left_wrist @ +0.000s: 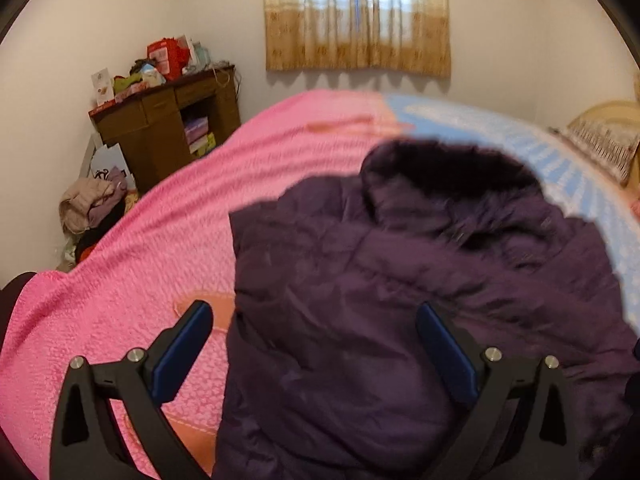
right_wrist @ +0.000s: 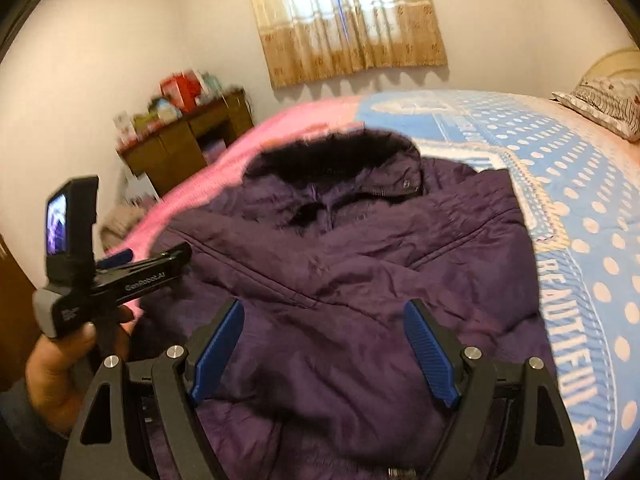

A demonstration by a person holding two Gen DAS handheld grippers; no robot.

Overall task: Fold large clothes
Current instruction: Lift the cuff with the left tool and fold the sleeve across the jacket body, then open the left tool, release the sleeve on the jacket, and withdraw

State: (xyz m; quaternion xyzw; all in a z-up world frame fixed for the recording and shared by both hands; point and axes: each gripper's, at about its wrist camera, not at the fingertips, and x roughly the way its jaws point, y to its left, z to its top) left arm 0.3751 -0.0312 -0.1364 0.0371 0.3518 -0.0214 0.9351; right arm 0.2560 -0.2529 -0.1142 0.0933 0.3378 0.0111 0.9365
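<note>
our left gripper (left_wrist: 314,334) hangs with its jaws wide apart over the coat's (left_wrist: 400,280) left edge, nothing clamped. our right gripper (right_wrist: 324,336) is spread too, over the coat's middle, empty. the coat lies front up on the bed (left_wrist: 140,260), hood toward the curtain (left_wrist: 356,16). a cabinet (left_wrist: 160,132) stands beyond.

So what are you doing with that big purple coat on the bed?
A person is getting ready to fold the purple coat, which lies spread out on the bed with its furry hood toward the window. They hold a hand-held gripper in each hand. The left hand-held gripper and the right hand-held gripper are both open above the coat, gripping nothing yet. No fold has been made so far.
</note>
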